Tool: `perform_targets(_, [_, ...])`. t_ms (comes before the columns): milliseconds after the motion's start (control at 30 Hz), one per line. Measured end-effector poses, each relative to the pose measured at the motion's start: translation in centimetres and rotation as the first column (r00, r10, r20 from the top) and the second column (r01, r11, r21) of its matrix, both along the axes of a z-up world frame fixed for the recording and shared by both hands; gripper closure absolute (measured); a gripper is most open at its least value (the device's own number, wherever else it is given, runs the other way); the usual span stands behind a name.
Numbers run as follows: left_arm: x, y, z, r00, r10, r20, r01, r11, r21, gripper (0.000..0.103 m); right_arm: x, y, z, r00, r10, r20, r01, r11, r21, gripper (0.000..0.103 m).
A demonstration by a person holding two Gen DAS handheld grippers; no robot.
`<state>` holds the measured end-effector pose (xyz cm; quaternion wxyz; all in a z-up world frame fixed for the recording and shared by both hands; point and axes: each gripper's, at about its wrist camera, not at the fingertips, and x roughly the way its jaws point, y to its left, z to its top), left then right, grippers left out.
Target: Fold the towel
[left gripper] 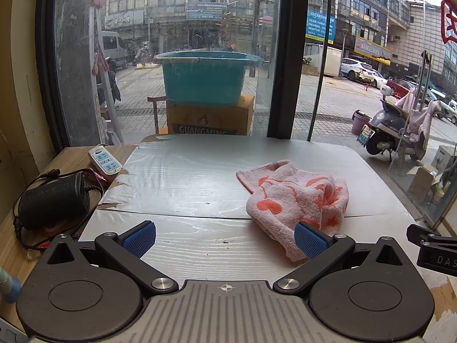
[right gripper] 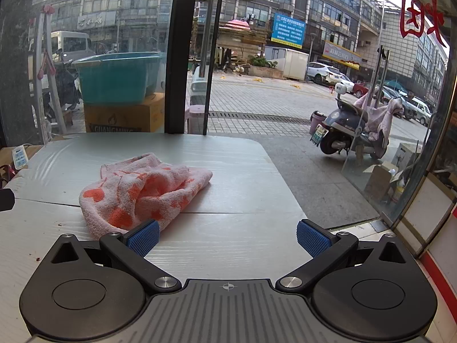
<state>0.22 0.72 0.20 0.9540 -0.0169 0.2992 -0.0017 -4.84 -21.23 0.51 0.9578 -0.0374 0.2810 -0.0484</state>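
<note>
A pink towel (left gripper: 297,194) with orange heart shapes lies crumpled on the white table (left gripper: 185,177). In the left wrist view it is right of centre, and its near edge lies just behind my right fingertip pad (left gripper: 310,243). My left gripper (left gripper: 225,240) is open and empty, low over the table's near part. In the right wrist view the towel (right gripper: 142,191) lies left of centre, its near edge just behind the left pad (right gripper: 142,240). My right gripper (right gripper: 227,238) is open and empty, near the table's right edge.
A white power strip (left gripper: 104,160) and a black adapter with cables (left gripper: 54,200) sit on the wooden surface at the left. A glass window stands behind the table, with a teal tub (left gripper: 204,77) on a cardboard box outside. The table's right edge (right gripper: 288,188) drops to the floor.
</note>
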Motion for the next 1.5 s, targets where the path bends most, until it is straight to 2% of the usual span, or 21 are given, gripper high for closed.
perform_targets(767, [-0.1, 0.0, -0.1, 1.0, 0.015, -0.002, -0.015, 1.0, -0.003, 0.0, 0.0, 0.0, -0.1, 1.0, 0.012, 0.015, -0.012, 1.0, 0.004, 0.0])
perform_targets(1000, [0.0, -0.4, -0.3, 1.0, -0.018, -0.001, 0.018, 1.0, -0.006, 0.0, 0.3, 0.7, -0.3, 1.0, 0.002, 0.03, -0.001, 0.998, -0.059, 0.0])
perform_targets(1300, [0.4, -0.8, -0.5, 0.998, -0.061, -0.014, 0.06, 0.998, -0.035, 0.0, 1.0, 0.0, -0.3, 0.998, 0.058, 0.007, -0.059, 0.997, 0.041, 0.0])
perform_targets(1400, [0.6, -1.0, -0.6, 0.998, -0.059, -0.02, 0.058, 0.998, -0.034, 0.0, 1.8, -1.4, -0.3, 0.996, 0.082, -0.025, -0.077, 0.982, 0.17, 0.0])
perform_targets(1500, [0.7, -1.1, -0.7, 0.998, -0.064, -0.019, 0.063, 0.998, -0.024, 0.0, 2.5, -3.3, -0.5, 0.993, 0.108, -0.046, -0.088, 0.945, 0.314, 0.0])
